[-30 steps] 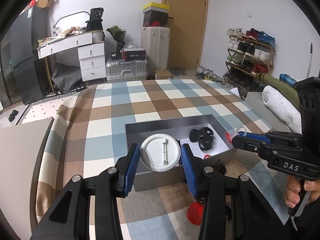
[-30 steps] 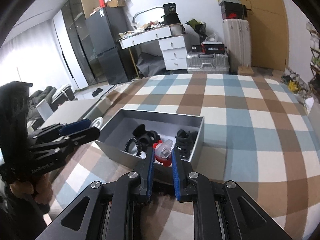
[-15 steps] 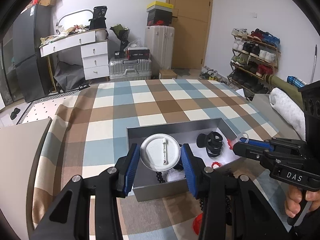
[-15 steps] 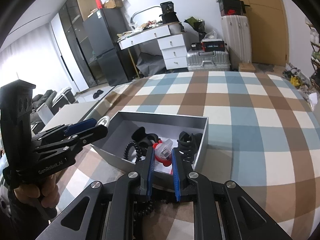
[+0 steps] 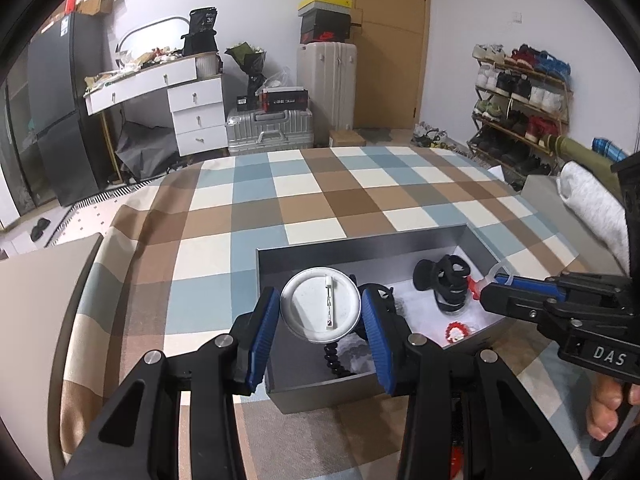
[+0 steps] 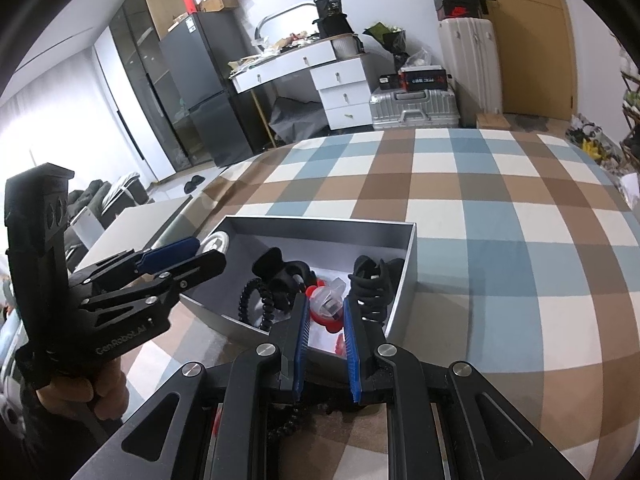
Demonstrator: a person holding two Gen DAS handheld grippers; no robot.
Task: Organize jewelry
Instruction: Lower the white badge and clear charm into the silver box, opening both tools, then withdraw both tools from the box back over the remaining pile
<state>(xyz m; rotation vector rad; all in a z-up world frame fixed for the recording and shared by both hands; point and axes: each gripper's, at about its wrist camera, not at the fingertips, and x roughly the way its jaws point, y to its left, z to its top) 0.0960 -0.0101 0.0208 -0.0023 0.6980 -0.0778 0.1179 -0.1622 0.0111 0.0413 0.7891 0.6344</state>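
A grey open box (image 5: 360,242) (image 6: 404,264) sits on the checked cloth. My left gripper (image 5: 320,310) is shut on a round silver pin badge (image 5: 320,304), back side up, held over the box's near left part. My right gripper (image 6: 326,308) is shut on a red and clear plastic piece (image 6: 326,300) over the box's near edge; it also shows in the left wrist view (image 5: 486,280). Inside the box lie black hair ties (image 5: 444,278) (image 6: 372,276), a black beaded strand (image 6: 250,300) and a small red ring (image 5: 456,330).
A red item (image 5: 456,456) lies on the cloth in front of the box, under the left gripper. The checked cloth (image 6: 500,208) stretches far and right of the box. Grey cushions (image 5: 36,300) border the left edge. Suitcases, a dresser and a shoe rack stand beyond.
Both grippers have risen and drawn forward over the box, each still holding its item. The box interior shows more fully now.
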